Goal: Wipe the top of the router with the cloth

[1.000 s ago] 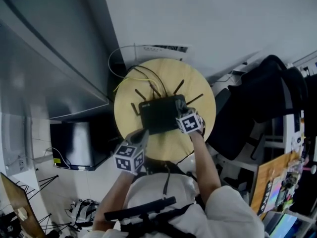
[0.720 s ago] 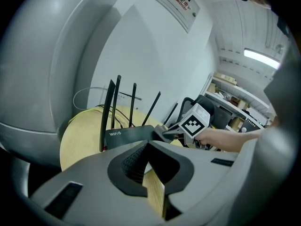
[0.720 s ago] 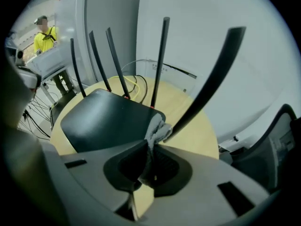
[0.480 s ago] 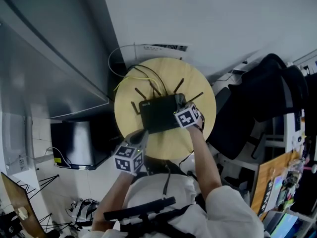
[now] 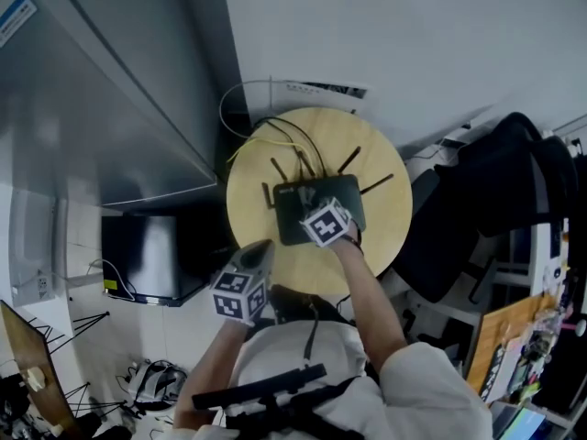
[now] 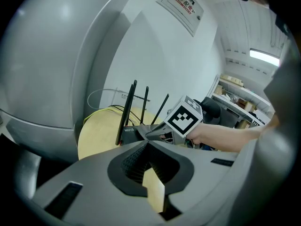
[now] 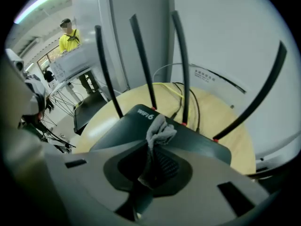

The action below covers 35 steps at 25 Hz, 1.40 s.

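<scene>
The router [image 5: 316, 207] lay flat near the middle of the round wooden table [image 5: 261, 177], its antennas [image 5: 349, 159] fanning up and out toward 12 o'clock and a tangle of black and yellow cables [image 5: 292, 145] leaving its back edge toward 11 o'clock. The right gripper [image 5: 323, 220] was over the router's near edge, at about 6 o'clock of the casing, its marker cube covering that part in the head view. In the right gripper view its jaws were clamped on the cloth [image 7: 160, 130], a small grey bunch sticking out past the tips and resting on the router's dark top [image 7: 200, 138], just to 4 o'clock of the white WIFI6 lettering. The left gripper [image 5: 261, 250] hung off the table's rim at 7 o'clock, apart from the router. Its jaws were drawn together at the tips [image 6: 146, 142] with nothing between them, only a sliver of tabletop showing behind. A black chair [image 5: 514, 168] stood beside the table at 3 o'clock.
</scene>
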Available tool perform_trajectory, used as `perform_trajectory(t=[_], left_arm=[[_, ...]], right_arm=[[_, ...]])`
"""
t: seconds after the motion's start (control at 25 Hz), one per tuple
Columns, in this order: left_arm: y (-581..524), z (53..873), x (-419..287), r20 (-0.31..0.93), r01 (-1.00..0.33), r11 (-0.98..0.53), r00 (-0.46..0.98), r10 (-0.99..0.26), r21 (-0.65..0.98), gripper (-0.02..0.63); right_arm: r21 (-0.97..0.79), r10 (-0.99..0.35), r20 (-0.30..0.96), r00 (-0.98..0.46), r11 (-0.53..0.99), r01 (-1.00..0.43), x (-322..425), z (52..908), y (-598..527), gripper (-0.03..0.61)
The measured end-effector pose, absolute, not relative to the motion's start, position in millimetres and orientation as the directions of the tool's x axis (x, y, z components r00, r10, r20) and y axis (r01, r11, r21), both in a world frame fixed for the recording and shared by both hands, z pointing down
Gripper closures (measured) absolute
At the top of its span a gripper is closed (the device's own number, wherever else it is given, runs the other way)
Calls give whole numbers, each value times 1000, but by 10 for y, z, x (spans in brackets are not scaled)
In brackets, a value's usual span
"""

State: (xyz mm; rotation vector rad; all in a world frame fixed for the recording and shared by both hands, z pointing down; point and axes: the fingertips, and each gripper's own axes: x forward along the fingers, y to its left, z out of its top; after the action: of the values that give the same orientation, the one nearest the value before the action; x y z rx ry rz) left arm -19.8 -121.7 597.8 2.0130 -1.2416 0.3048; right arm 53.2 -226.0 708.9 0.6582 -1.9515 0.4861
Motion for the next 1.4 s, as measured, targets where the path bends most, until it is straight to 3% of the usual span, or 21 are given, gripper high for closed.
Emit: perform_trajectory(t=[0.44, 0.64, 0.92, 1.4], left_arm=[[-868, 5928, -506, 545, -859, -223, 472, -693, 461, 624], [-709, 5889, -633, 547, -863, -219, 466, -695, 456, 624], [-640, 5868, -624, 545, -857, -240, 481, -687, 455, 624], [-863, 5920, -216, 533, -828, -309, 544, -648, 469, 624]], right_arm=[[-132, -171, 872, -458, 819, -559, -254, 7058, -1625, 545], [-143, -201, 846, -493, 805, -575, -346, 6896, -1513, 543], [-64, -268, 877, -399, 758, -649, 39, 7051, -1643, 543], [20, -360, 897, -255, 612, -790, 1340, 7114, -2014, 543]])
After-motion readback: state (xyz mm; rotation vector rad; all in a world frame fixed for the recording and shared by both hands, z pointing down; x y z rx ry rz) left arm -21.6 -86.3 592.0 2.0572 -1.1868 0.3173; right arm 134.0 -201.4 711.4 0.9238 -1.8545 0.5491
